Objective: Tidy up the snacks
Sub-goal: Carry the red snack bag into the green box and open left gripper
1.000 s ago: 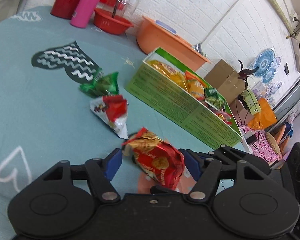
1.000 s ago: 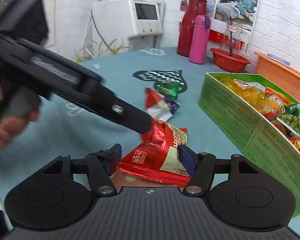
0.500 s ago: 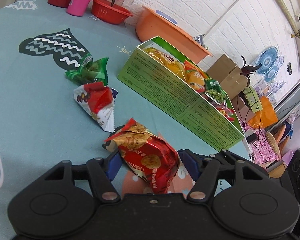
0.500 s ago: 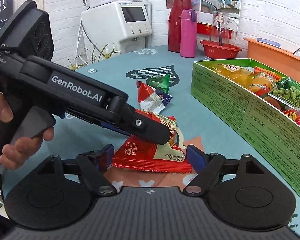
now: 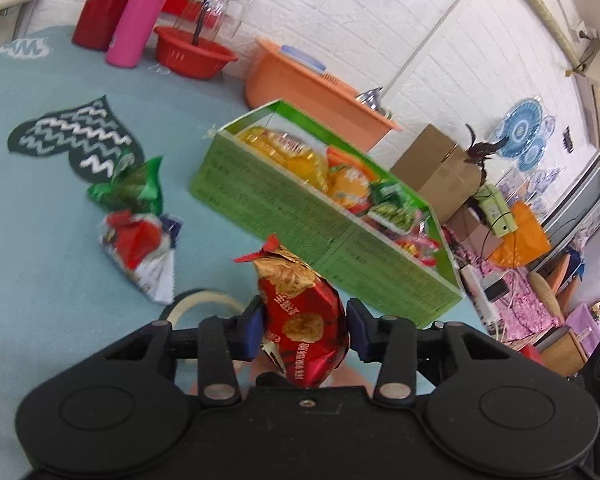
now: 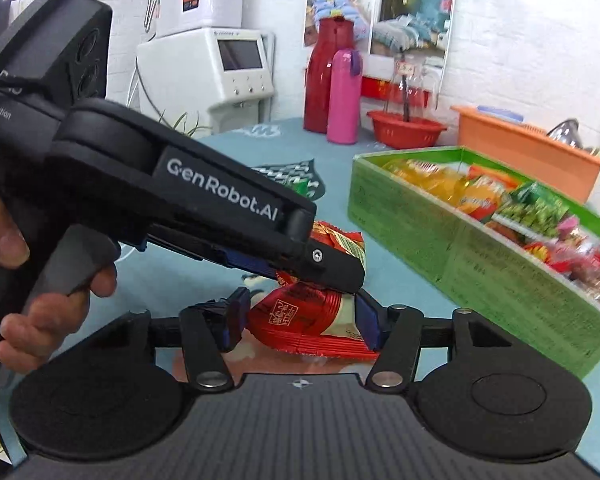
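My left gripper (image 5: 306,330) is shut on a puffy red snack bag (image 5: 300,320) and holds it up off the teal table (image 5: 40,280), near the long side of the green box (image 5: 300,216). In the right wrist view the left gripper (image 6: 340,270) crosses from the left with that bag (image 6: 340,240) in its tips. Beneath it a flat red packet (image 6: 300,320) lies on the table between the jaws of my right gripper (image 6: 300,322), which are closing. The right pad is at the packet's edge and the left pad stands just clear. The green box (image 6: 460,248) holds several snack bags.
A green packet (image 5: 128,188) and a red-and-white packet (image 5: 140,244) lie left of the box. At the table's far side stand a red thermos (image 5: 108,4), a pink bottle (image 5: 140,12), a red bowl (image 5: 192,56) and an orange basin (image 5: 300,88). A hand (image 6: 40,280) grips the left handle.
The left gripper has lifted the red bag off the table and carried it towards the box. The right gripper's jaws have narrowed around the flat red packet.
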A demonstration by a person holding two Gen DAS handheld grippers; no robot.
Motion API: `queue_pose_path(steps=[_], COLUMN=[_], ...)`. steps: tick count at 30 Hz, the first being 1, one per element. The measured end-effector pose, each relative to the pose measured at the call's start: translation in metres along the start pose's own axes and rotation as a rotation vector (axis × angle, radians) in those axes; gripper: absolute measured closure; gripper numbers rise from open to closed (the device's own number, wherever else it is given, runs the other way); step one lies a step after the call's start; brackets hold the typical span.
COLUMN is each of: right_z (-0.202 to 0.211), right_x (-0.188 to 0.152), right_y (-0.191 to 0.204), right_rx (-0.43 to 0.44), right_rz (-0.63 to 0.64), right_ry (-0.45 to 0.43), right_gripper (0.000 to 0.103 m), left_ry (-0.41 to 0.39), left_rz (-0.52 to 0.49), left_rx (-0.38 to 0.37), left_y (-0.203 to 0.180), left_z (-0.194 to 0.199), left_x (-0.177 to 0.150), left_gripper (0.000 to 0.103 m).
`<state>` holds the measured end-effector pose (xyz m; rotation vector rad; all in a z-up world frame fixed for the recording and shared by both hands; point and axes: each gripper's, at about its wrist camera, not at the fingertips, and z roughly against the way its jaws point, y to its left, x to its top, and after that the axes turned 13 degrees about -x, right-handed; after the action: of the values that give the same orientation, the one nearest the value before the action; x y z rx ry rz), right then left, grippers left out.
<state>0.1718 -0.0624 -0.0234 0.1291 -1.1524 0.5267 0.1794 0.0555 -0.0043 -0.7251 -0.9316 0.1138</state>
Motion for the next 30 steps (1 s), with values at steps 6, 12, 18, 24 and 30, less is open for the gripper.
queue_pose_path(steps=[6, 12, 18, 24, 30], right_z=[0.015, 0.017, 0.005, -0.02, -0.047], right_x=[0.02, 0.044, 0.066, 0.076, 0.077], right_y=[-0.021, -0.044, -0.068, -0.089, -0.098], right_rx=[-0.053, -0.118, -0.17, -0.187, -0.213], right_rz=[-0.021, -0.01, 0.008, -0.004, 0.009], right_ry=[-0.107, -0.197, -0.239, -0.212, -0.172], right_gripper=[0.01, 0.01, 0.01, 0.01, 0.01], left_ry=[-0.053, -0.085, -0.108, -0.092, -0.07], left_rz=[-0.063, -0.139, -0.154, -0.15, -0.14], left_rx=[-0.06, -0.099, -0.143, -0.163, -0.154], left_y=[-0.029, -0.055, -0.057, -0.041, -0.02], left_z=[-0.001, -0.018, -0.043, -0.078, -0.106], left_x=[0.033, 0.068, 0.098, 0.12, 0.133], left_gripper=[0.024, 0.024, 0.024, 0.024, 0.023])
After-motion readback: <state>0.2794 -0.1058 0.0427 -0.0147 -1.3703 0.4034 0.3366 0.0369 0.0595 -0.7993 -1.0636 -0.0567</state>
